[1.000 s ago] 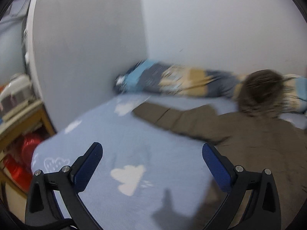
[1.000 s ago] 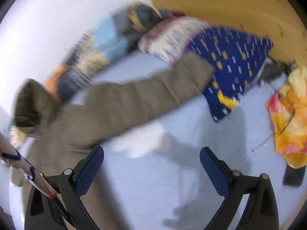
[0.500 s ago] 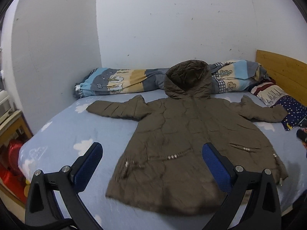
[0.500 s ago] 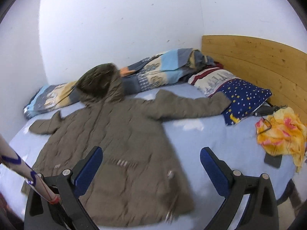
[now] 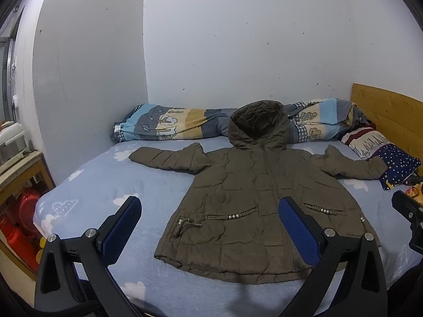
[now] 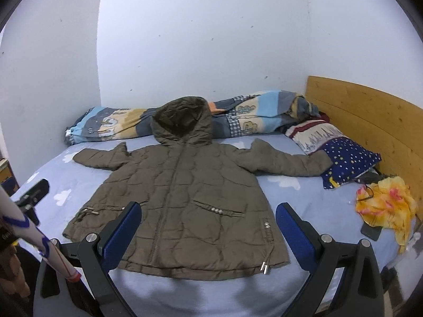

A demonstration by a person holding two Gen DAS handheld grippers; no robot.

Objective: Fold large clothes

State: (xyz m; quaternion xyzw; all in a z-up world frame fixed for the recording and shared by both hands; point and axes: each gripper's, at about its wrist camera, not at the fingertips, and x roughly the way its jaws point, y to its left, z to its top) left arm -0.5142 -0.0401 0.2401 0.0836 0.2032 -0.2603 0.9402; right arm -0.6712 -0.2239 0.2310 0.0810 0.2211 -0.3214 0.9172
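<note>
An olive-brown quilted hooded coat (image 5: 253, 192) (image 6: 182, 195) lies flat and face up on the blue cloud-print bed sheet (image 5: 105, 185) (image 6: 296, 198), sleeves spread to both sides and hood toward the wall. My left gripper (image 5: 208, 211) hovers open in front of the coat's hem, apart from it, with nothing between its blue pads. My right gripper (image 6: 208, 211) is open too, held back from the hem's right half. Neither gripper touches the cloth.
A rolled patterned quilt (image 5: 171, 126) (image 6: 251, 116) lies along the wall behind the hood. Pillows (image 6: 343, 155) sit by the wooden headboard (image 6: 370, 121), with a yellow cloth (image 6: 388, 206) and a dark phone (image 6: 370, 231) near the right edge. A wooden stand (image 5: 21, 169) with red items stands to the left.
Both views swung from blurred close looks at the sleeves to a steady, centred view of the whole coat from farther back. The coat itself has not moved.
</note>
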